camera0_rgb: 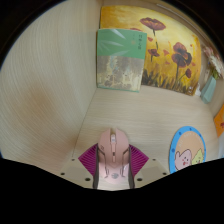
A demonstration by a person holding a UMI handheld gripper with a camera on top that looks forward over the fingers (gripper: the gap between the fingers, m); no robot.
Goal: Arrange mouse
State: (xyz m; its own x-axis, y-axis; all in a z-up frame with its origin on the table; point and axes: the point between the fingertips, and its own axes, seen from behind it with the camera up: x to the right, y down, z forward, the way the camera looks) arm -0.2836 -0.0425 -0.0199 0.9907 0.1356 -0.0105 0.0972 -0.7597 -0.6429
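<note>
Pink mouse (113,160) clamped between the hand-held gripper (113,165) fingers.

My tongs (113,163) carry magenta pads (92,157) with dark stripes across them, and between them sits the mouse (113,155) — pale pink with a darker line down its middle. The desk (60,125) under it is a light wood tone, plain and unpatterned. Beyond stands a picture (165,50) in warm yellow, painted with dark purple flowers on thin stems. In front of it leans a card (120,58) in soft green and white. Off to the side lies a round mat (186,150) — blue rim, cream centre, a pinkish cartoon figure on it.
</note>
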